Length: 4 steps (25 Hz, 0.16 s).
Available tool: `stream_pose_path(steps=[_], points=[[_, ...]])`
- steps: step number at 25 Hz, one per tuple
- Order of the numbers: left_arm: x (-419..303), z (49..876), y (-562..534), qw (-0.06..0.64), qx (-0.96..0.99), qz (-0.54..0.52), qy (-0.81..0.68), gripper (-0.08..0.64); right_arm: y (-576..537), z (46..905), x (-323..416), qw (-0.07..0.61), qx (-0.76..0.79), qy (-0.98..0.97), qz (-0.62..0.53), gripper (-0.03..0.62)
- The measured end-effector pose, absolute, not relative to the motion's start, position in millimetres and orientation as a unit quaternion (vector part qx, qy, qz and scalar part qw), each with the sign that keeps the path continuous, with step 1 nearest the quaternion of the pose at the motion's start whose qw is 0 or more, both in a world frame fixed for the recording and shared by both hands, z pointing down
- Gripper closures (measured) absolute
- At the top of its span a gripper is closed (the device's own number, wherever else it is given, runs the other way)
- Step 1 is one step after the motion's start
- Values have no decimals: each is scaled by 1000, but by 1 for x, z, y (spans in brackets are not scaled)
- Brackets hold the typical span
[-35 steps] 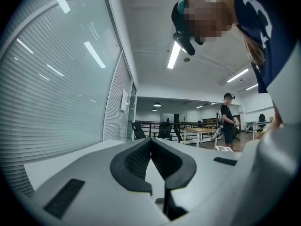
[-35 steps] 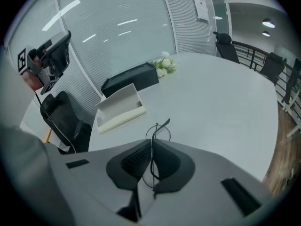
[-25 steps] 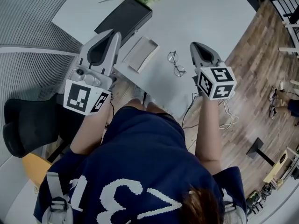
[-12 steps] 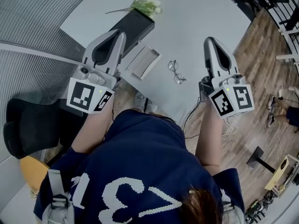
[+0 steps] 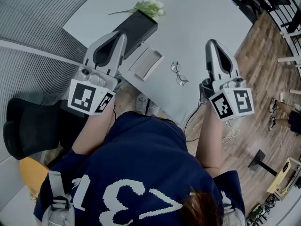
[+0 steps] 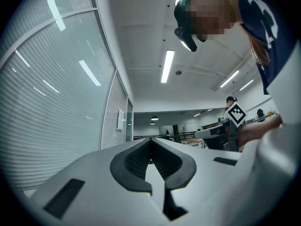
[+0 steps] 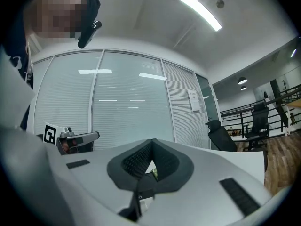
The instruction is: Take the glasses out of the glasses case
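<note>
1 glasses [image 5: 178, 73], 1 glasses case [image 5: 146, 63]

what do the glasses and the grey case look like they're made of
Glasses: thin dark wire-like rims, probably metal, with clear lenses; too small to be sure. Grey case: matte, no shine, straight walls that hold their shape, so likely rigid plastic or covered board.
</note>
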<state>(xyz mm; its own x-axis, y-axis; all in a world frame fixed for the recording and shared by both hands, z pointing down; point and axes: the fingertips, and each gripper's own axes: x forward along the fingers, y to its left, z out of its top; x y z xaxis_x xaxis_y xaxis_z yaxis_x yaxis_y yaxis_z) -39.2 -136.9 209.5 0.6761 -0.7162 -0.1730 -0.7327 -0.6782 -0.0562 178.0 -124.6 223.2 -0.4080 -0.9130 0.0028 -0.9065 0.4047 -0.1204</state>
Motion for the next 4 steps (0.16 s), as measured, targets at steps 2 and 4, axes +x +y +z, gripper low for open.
stream_pose_path(steps=[2, 4], points=[[-41, 208, -136, 61, -913, 68, 397, 546, -123, 219, 176, 34, -542, 838, -49, 569], [-42, 208, -135, 60, -913, 68, 397, 546, -121, 217, 174, 37, -541, 839, -48, 568]])
